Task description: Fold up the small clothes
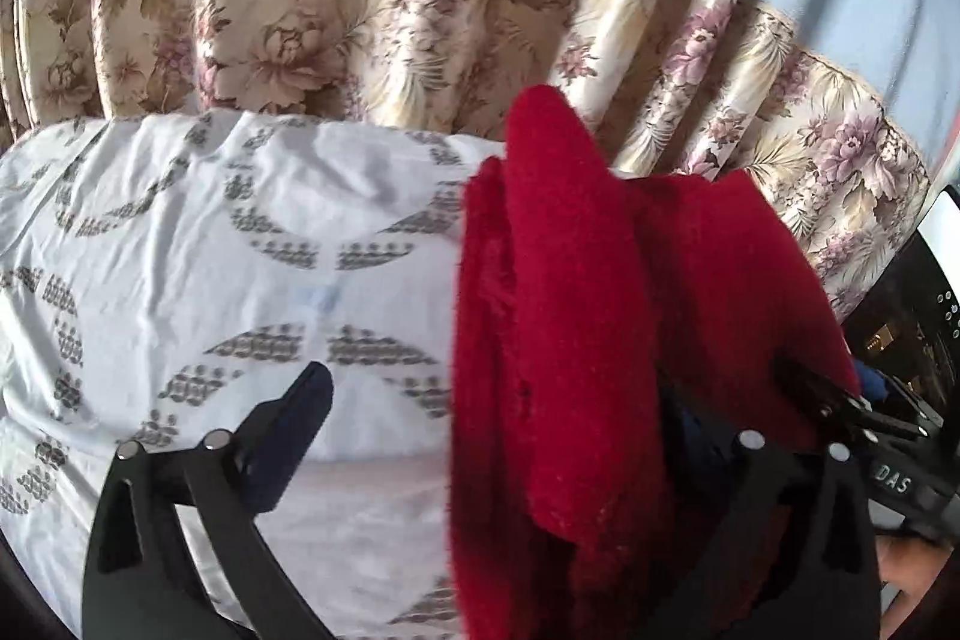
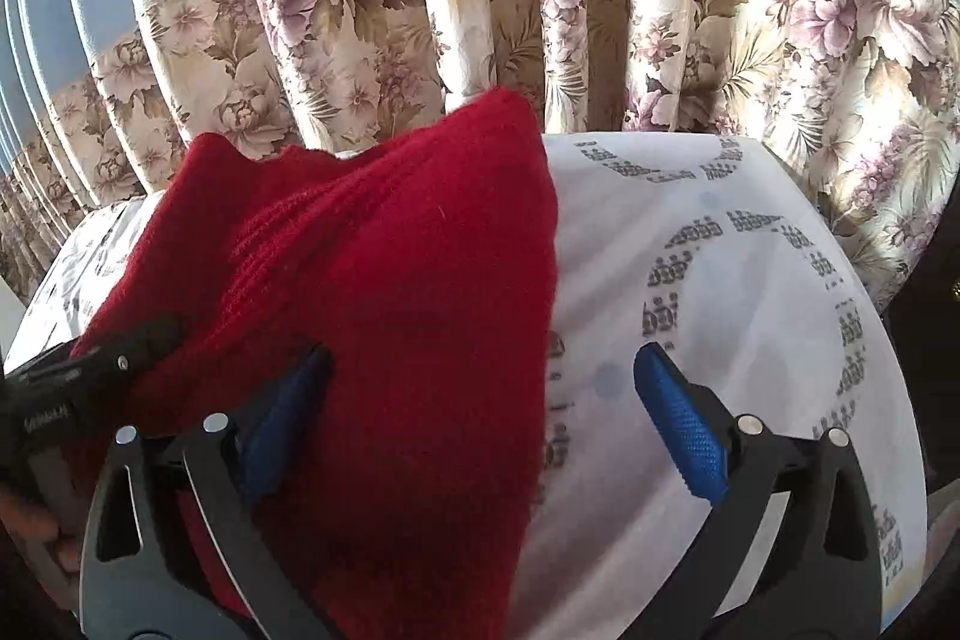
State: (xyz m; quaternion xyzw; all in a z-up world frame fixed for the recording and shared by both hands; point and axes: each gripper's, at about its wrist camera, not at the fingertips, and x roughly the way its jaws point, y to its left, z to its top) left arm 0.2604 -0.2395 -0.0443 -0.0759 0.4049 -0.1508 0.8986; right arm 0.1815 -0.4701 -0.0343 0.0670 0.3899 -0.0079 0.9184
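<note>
A red knitted garment (image 1: pixel 570 310) hangs in thick folds over the right side of my left gripper (image 1: pixel 498 388) and hides that finger. The left finger stands bare over the sheet, so the jaws are wide apart and open. In the right wrist view the same red garment (image 2: pixel 390 292) lies bunched across the left finger of my right gripper (image 2: pixel 480 382). Both blue pads (image 2: pixel 678 424) show, spread wide and pressing on nothing. The two grippers are close together, with the garment between them.
A white sheet with a grey dotted pattern (image 1: pixel 240 250) (image 2: pixel 738 340) covers the surface below. A pleated floral curtain (image 1: pixel 360 10) (image 2: pixel 420 10) hangs close behind its far edge. Dark furniture (image 1: pixel 912 316) stands at the right. A hand (image 2: pixel 36 520) holds the left gripper.
</note>
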